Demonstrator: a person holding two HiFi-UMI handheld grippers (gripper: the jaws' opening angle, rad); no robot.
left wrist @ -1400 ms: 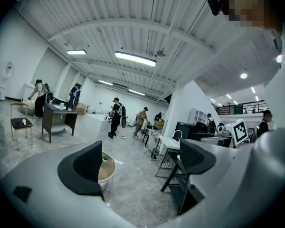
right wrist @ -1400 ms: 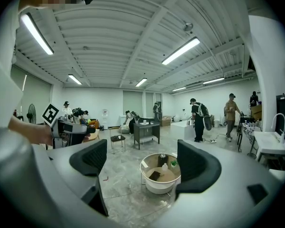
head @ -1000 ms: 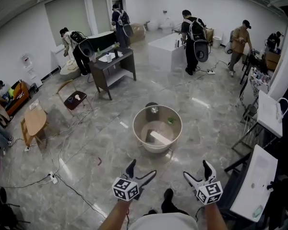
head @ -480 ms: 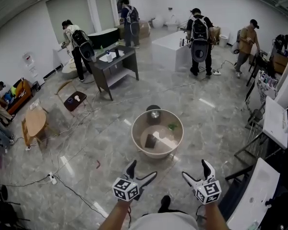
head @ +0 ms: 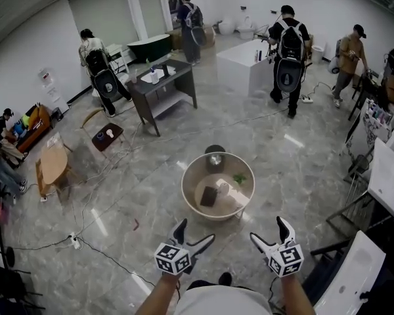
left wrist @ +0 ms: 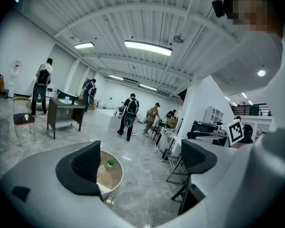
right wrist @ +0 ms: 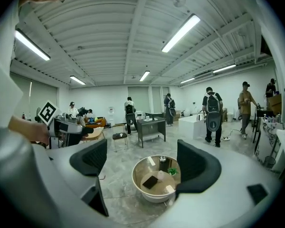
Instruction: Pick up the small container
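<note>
A round beige tub [head: 213,212] stands on the marble floor ahead of me. Inside lie a small pale container [head: 223,188], a dark flat rectangle [head: 209,196] and a green item [head: 240,178]. A dark cylinder [head: 215,156] stands at its far rim. My left gripper [head: 196,231] and right gripper [head: 269,231] hang open and empty, short of the tub. In the right gripper view the tub [right wrist: 154,196] and the small container [right wrist: 160,174] show between the open right gripper [right wrist: 142,166] jaws. In the left gripper view the left gripper [left wrist: 140,163] is open, its left jaw hiding most of the tub [left wrist: 119,169].
Cables trail over the floor at the left [head: 98,241]. A dark shelf table [head: 163,89] and a white counter [head: 249,64] stand further back, with several people around them. White panels on frames [head: 354,268] stand at my right. A small chair [head: 108,136] and wooden table [head: 52,166] sit left.
The tub has drawn slightly nearer and lower in the head view as I stepped forward. People in the background have shifted. Both grippers stay open in the same pose.
</note>
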